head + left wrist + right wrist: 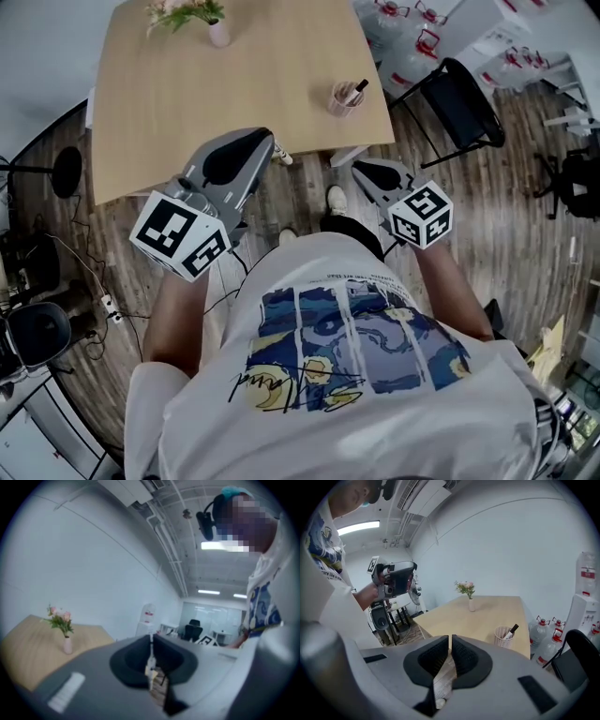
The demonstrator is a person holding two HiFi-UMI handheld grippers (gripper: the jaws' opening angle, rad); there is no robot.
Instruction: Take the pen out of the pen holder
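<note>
While the person stands short of the table point(234, 84), the left gripper point(151, 641) and right gripper point(450, 641) hover off its near edge, jaws pressed together, nothing between them. The pen point(359, 89) leans in the holder point(343, 99) at the table's near right corner, well apart from both.

A flower vase point(217, 33) stands at the tabletop's point(187, 94) far edge; a black chair point(459, 103) (on plank flooring point(506, 216)) sits off its right corner.

We're seeing bright, even light from ceiling strip lights point(224, 546), barely any shadows. Left gripper view's soft and smeary; both gripper views bulge, with black corners.
</note>
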